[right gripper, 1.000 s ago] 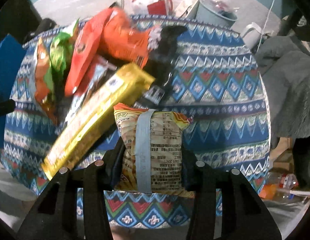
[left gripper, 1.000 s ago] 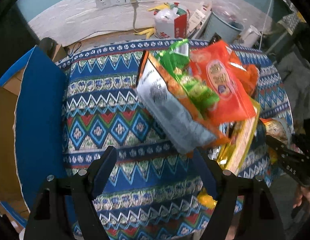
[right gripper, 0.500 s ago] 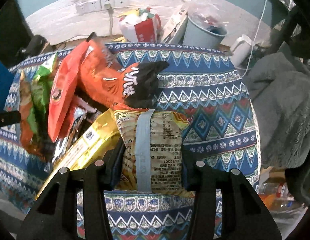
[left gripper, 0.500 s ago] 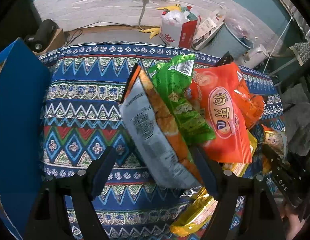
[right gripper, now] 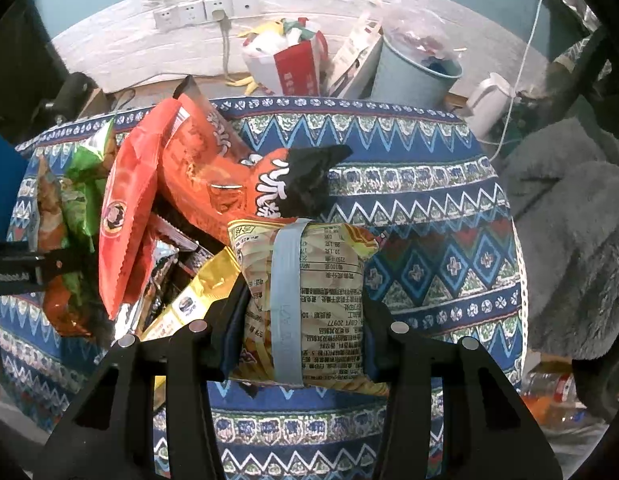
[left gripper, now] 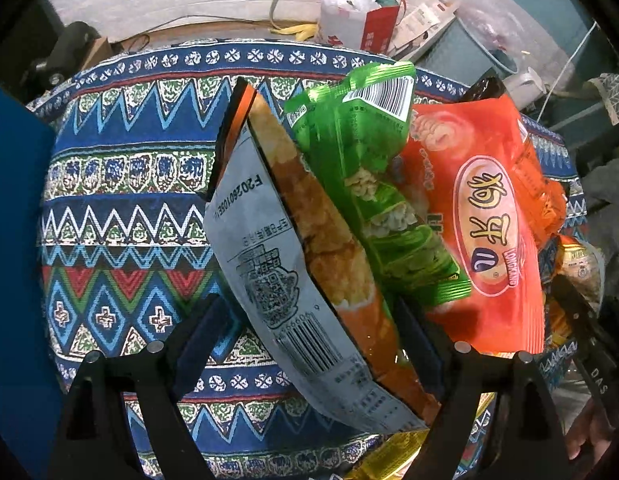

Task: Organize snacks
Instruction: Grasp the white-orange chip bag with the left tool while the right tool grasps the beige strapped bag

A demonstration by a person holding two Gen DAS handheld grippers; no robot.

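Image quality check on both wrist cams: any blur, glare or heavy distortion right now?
Left wrist: sharp; print on the grey-backed bag is legible, mild sheen on the orange bag, the tablecloth bows strongly.
Right wrist: sharp; text on the yellow bag is crisp, glare on the gold pack, black vignette corners.

Blue zigzag-patterned cloth (left gripper: 121, 216); green bag (left gripper: 373, 184), orange bag (left gripper: 489, 216), yellow packet (right gripper: 305, 296)
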